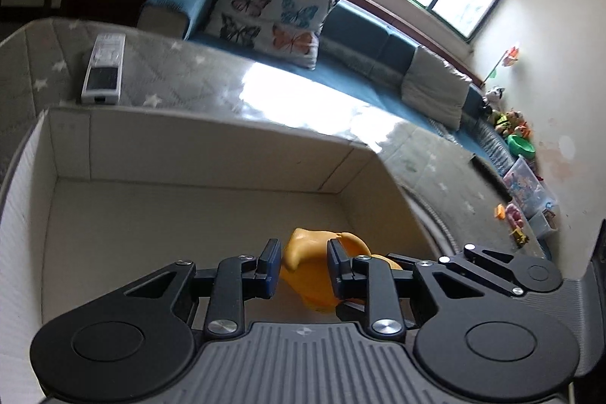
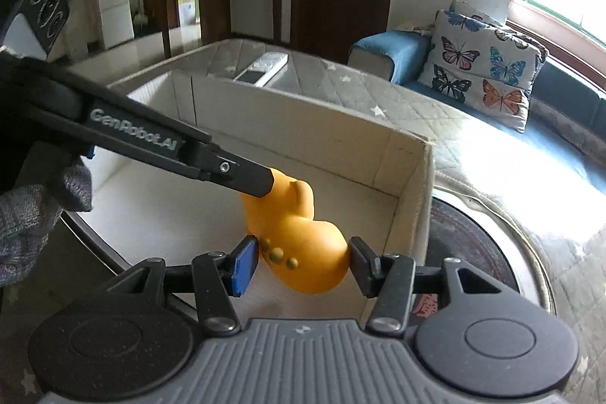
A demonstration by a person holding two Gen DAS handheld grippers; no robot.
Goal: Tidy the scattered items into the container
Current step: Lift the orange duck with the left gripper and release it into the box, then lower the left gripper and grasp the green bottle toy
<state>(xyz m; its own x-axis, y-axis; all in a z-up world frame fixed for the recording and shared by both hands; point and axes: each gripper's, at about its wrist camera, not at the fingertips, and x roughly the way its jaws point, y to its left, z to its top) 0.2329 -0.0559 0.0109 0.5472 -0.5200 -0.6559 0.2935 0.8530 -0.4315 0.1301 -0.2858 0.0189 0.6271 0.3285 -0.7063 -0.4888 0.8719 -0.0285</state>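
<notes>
A yellow rubber toy (image 2: 299, 245) hangs over the open white cardboard box (image 2: 409, 154). My right gripper (image 2: 301, 262) is shut on its rounded body, pads touching both sides. My left gripper (image 1: 303, 262) is shut on the toy's narrower upper part (image 1: 303, 252); in the right wrist view its black finger (image 2: 242, 177) comes in from the left and meets the toy's top. The box (image 1: 212, 139) has a bare floor.
A white remote control (image 1: 103, 69) lies on the grey quilted table cover beyond the box; it also shows in the right wrist view (image 2: 261, 67). A blue sofa with a butterfly cushion (image 2: 484, 67) stands behind. Toys (image 1: 519, 127) lie by the far wall.
</notes>
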